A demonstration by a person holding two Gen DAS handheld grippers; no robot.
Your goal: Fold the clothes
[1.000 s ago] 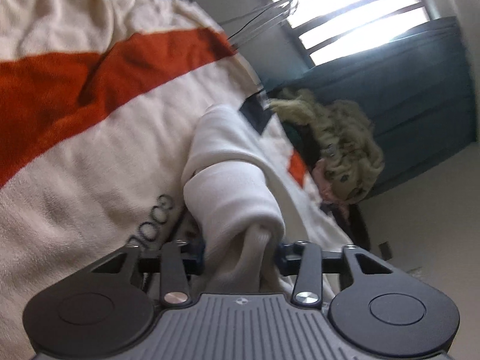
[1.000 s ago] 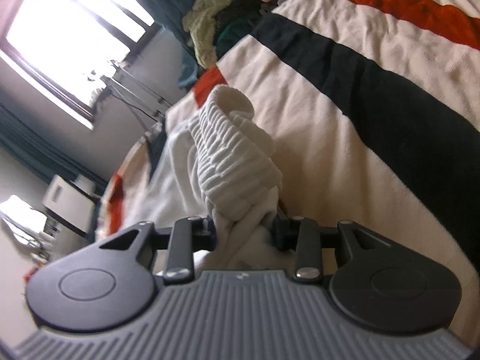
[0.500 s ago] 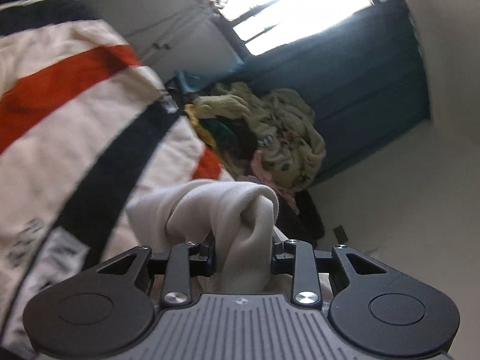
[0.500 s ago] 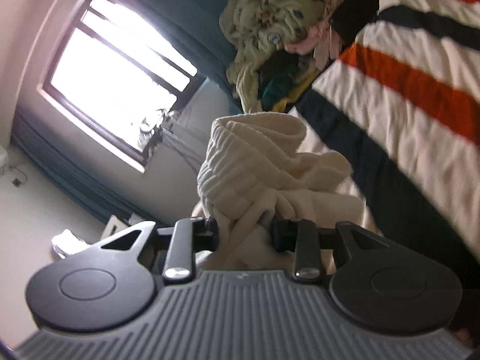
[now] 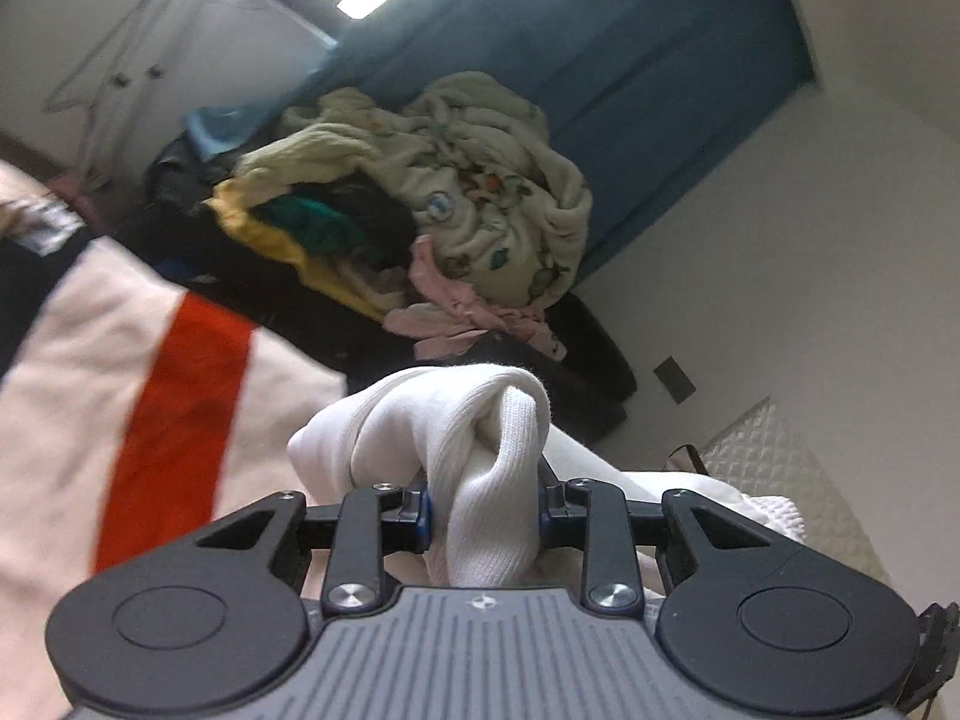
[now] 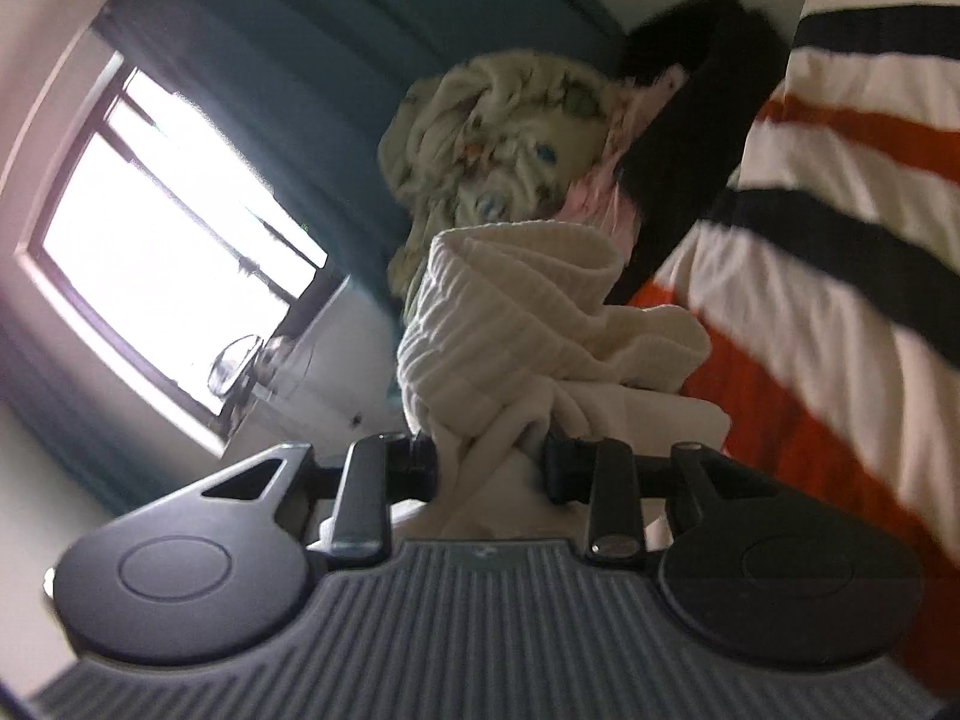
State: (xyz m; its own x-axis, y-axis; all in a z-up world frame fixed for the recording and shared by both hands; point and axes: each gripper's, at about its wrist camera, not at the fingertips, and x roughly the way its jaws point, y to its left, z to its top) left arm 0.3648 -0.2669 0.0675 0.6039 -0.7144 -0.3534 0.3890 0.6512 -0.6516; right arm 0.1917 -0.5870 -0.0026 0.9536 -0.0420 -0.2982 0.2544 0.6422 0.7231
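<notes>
Both grippers tilted up since 1 s ago: striped blanket (image 5: pixel 120 396) slid aside, clothes pile (image 5: pixel 456 198) now centred. Left gripper (image 5: pixel 485 507) and right gripper (image 6: pixel 489 468) each clamped on the bunched white garment (image 5: pixel 480 450), lifted off the blanket. Window (image 6: pixel 150 240) clear only in right view.

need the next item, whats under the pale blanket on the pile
Under the pale blanket show yellow, green, pink and black clothes. Anything deeper in the pile is covered.
</notes>
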